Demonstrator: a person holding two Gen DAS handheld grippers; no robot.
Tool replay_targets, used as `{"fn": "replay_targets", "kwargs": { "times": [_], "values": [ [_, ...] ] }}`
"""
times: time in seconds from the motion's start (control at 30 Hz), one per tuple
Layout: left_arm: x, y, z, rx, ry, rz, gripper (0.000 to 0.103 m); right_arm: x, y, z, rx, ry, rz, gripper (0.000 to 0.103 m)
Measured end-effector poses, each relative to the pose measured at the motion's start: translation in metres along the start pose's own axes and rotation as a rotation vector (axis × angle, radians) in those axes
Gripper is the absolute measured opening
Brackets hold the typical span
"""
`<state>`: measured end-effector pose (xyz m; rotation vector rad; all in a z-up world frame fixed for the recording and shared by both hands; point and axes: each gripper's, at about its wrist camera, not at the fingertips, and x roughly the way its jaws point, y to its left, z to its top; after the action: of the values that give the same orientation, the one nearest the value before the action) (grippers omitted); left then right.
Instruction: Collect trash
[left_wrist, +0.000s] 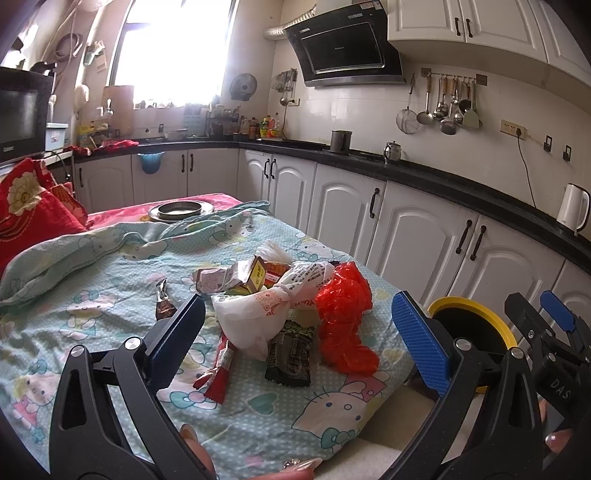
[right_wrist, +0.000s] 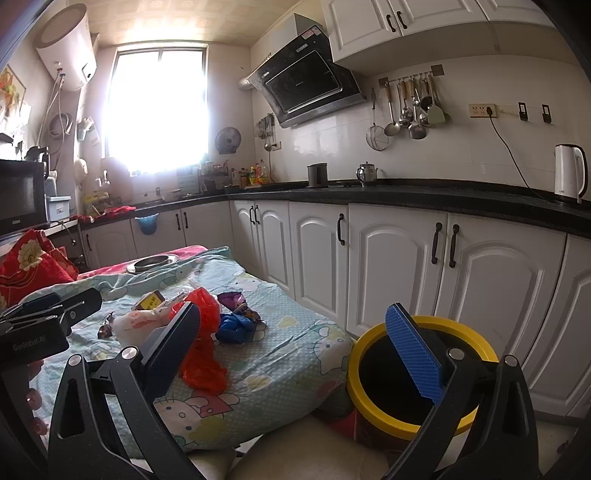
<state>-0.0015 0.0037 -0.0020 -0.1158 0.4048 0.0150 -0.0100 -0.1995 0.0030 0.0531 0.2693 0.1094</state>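
Both grabbers are wide open and hold nothing. The left gripper (left_wrist: 299, 339) hangs just over the trash pile, and the right gripper (right_wrist: 295, 350) hangs between the pile and the bin (right_wrist: 417, 373).

The trash lies on the blanket (left_wrist: 110, 295), close to its edge. Nearest are a red stick wrapper (left_wrist: 221, 369) and a dark snack packet (left_wrist: 291, 354). Just behind them sit a white plastic bag (left_wrist: 251, 314) and a crumpled red bag (left_wrist: 343, 314), touching each other. Small boxes (left_wrist: 236, 277) lie behind those.

I think it is best to pinch one soft bag in its middle, lift it slowly so nothing spills, and drop it in the yellow-rimmed bin beside the blanket.

Farther back a metal dish (left_wrist: 181, 211) rests on the cloth. White cupboards (right_wrist: 388, 251) and a dark counter (right_wrist: 443, 195) run along the wall, with a white kettle (right_wrist: 570, 173) on top.
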Motion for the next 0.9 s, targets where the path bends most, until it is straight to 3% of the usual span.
{"fn": "replay_targets", "kwargs": {
  "times": [0.6, 0.77, 0.9],
  "values": [
    [0.002, -0.001, 0.002, 0.001, 0.003, 0.005, 0.093, 0.002, -0.002, -0.002, 0.002, 0.002, -0.002, 0.097],
    [0.003, 0.007, 0.001, -0.023, 0.002, -0.050, 0.093, 0.005, -0.001, -0.003, -0.011, 0.011, 0.013, 0.097],
    [0.010, 0.019, 0.003, -0.040, 0.015, -0.025, 0.093, 0.010, 0.006, -0.006, -0.029, 0.026, 0.031, 0.097]
  ]
}}
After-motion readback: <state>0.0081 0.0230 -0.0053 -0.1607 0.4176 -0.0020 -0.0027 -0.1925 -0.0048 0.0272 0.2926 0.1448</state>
